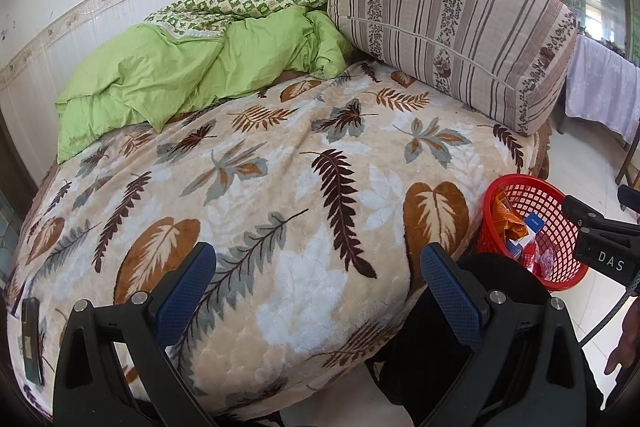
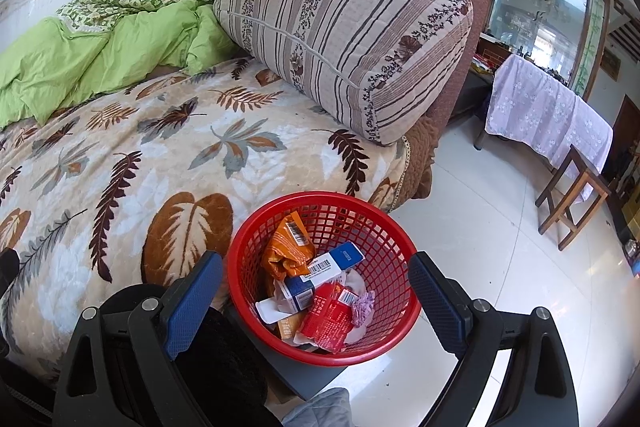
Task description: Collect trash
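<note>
I find the red basket [image 2: 324, 279] on the floor at the bed's near right corner, already holding wrappers and cartons [image 2: 320, 287]. The bed's blanket [image 1: 280, 167] shows no loose trash, so collection looks nearly done. My left gripper [image 1: 318, 291] and right gripper [image 2: 316, 303] both stand wide apart, carrying nothing.

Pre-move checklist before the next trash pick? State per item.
1. Left gripper open and empty: ok, blue pads apart with only the leaf-print fleece blanket between them.
2. Right gripper open and empty: ok, it is above the red plastic mesh basket.
3. Basket upright, beside the bed: ok.
4. Earlier trash inside the basket: ok, orange snack wrapper, blue-and-white carton and red packet lie in it.
5. Next trash target on the blanket: cannot tell; none shows. The dark flat object at its left edge may not be trash.
6. Trash hidden under the crumpled green quilt or striped cushion: cannot tell.
</note>
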A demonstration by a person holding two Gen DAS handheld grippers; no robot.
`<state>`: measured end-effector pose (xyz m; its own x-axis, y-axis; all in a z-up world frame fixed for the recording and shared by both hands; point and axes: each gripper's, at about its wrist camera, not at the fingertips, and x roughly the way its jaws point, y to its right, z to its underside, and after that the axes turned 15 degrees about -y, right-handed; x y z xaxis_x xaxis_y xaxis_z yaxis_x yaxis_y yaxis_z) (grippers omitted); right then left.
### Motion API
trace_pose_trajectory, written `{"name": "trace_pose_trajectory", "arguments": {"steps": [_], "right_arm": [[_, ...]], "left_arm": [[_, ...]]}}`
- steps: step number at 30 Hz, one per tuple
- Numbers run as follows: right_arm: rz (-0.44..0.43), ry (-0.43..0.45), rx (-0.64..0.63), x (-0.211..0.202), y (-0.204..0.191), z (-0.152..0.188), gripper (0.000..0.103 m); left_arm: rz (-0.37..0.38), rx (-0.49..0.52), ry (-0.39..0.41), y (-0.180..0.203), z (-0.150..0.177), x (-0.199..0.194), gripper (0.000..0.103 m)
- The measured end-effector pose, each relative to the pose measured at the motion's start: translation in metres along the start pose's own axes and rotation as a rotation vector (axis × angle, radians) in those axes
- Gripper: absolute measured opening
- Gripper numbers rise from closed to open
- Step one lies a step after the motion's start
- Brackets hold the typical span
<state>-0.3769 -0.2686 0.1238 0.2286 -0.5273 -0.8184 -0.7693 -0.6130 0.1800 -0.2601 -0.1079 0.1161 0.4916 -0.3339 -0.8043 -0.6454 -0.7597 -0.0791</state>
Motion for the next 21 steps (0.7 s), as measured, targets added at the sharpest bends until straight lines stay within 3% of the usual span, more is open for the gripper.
{"name": "trace_pose_trajectory", "arguments": {"steps": [7,11,14,17,21], "right_arm": [[-0.044,0.009,-0.044,0.001,-0.027,-0.022,0.095],[-0.091,0.053,-0.106,-0.004,-0.065,-0.043,0.095],[-0.136,0.047,-0.201,0.007,-0.111,-0.060,0.102],[-0.178,-0.013,-0.318,0.035,-0.167,-0.070,0.102],[-0.256,-0.178,-0.396,0.089,-0.244,-0.077,0.102]], "left_arm": [[0.003,-0.068,-0.050,-0.021,0.000,0.016,0.102],[-0.023,-0.154,-0.079,-0.056,-0.003,0.029,0.102],[-0.057,-0.243,-0.111,-0.090,-0.006,0.040,0.102],[-0.127,-0.349,-0.192,-0.131,-0.006,0.063,0.102],[-0.250,-0.470,-0.359,-0.181,0.000,0.106,0.102]]}}
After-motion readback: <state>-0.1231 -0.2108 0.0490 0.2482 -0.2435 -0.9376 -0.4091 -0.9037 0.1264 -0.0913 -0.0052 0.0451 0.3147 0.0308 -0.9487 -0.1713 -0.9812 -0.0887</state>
